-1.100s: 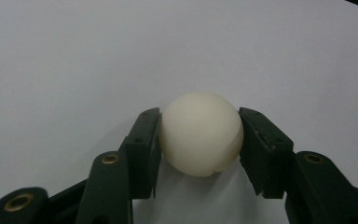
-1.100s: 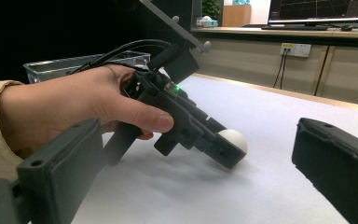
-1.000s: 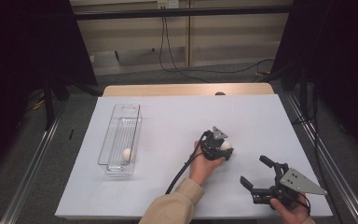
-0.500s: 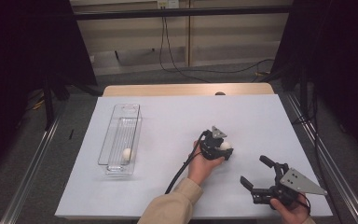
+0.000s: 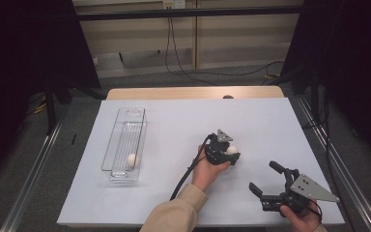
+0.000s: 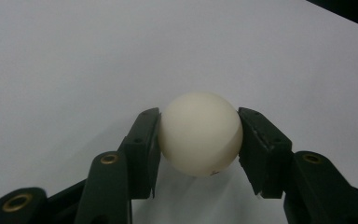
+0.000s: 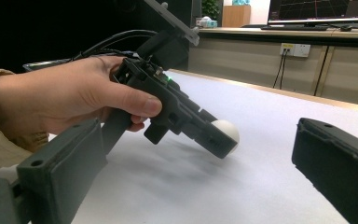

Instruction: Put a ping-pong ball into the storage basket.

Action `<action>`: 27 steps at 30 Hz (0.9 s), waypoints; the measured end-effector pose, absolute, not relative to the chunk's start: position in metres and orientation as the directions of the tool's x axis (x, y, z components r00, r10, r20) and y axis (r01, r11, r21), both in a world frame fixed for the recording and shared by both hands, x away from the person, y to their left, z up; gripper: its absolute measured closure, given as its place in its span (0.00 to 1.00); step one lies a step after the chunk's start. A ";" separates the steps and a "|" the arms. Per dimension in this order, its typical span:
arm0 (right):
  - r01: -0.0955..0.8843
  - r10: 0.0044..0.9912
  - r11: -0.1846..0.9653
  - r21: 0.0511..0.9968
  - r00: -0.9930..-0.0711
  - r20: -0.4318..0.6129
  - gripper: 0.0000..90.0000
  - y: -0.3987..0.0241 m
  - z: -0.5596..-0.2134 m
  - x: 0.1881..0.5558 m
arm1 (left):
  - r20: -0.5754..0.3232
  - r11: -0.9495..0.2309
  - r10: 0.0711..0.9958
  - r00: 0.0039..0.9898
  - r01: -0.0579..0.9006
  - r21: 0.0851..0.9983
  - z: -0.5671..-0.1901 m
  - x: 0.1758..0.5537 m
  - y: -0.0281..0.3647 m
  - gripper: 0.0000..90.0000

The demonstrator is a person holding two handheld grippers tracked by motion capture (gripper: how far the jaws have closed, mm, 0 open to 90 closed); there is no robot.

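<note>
So the left tongs (image 5: 228, 155) are clenched on a white ball (image 6: 199, 133), one pad on each side, right about at the white surface (image 5: 174, 125) near its middle. I'd guess it's headed for the clear tray (image 5: 124, 145) off to the left, where another ball (image 5: 131, 159) already sits. Tip: lift straight up first, keep the squeeze steady since it's round and slick, then go over the tray wall and set it low. Right tongs (image 5: 270, 186) sit released near the front edge, well out of the way

Probably a lab or office test room: beyond the right gripper (image 7: 205, 186) stand a long wooden desk (image 7: 279, 35), lit computer monitors (image 7: 317, 10), white wall sockets (image 7: 294, 49).
</note>
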State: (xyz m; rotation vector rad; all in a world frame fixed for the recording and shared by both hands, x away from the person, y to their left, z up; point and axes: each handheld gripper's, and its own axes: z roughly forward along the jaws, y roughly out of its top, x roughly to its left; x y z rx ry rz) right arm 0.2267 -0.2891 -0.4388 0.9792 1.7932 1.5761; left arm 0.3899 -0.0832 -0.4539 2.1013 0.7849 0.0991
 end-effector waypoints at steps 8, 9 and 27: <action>0.162 0.811 0.047 0.986 -0.582 0.057 0.02 -0.289 -0.439 0.227 | -0.209 -0.418 0.570 0.794 0.500 0.759 -0.448 0.391 -0.077 0.57; 0.161 0.811 0.047 0.986 -0.583 0.056 0.02 -0.289 -0.439 0.227 | -0.206 -0.422 0.569 0.796 0.497 0.758 -0.448 0.391 -0.076 0.57; 0.161 0.812 0.046 0.986 -0.581 0.057 0.02 -0.289 -0.439 0.226 | -0.202 -0.404 0.588 0.783 0.501 0.766 -0.441 0.393 -0.062 0.57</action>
